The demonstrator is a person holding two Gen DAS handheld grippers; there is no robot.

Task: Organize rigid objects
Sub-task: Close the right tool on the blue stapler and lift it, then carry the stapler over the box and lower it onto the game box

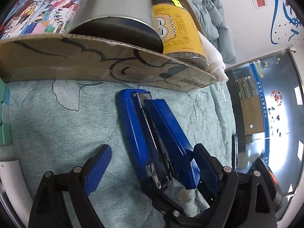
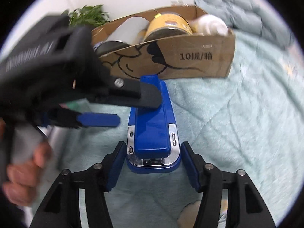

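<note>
The right gripper (image 2: 152, 167) is nearest, its jaws part way open with the front end of the blue stapler (image 2: 152, 127) between them; small gaps show on both sides, so the pads do not press yet. The left gripper (image 1: 152, 163) is spread wide across the stapler's other end. One of its fingers (image 1: 206, 168) leans on the stapler's side and the other stands well clear, so it holds nothing.

The stapler lies on a pale green quilt on the bed (image 2: 228, 123), just in front of the cardboard box (image 2: 190, 57).

I think the step now is to pick the stapler up and put it in the box. To do it well, one gripper should squeeze the two long sides in the middle, so the stapler stays flat. Lift it above the box wall, then set it down in the gap beside the grey tin (image 1: 114, 11).

The box front reads "10", then some Chinese letters. A colourful flat carton (image 1: 38, 9) in the box says "WORLD TOUR". The yellow jar (image 1: 176, 32) has Chinese writing on its label, too small for me to read. The white bottle (image 1: 212, 55) shows no writing.
</note>
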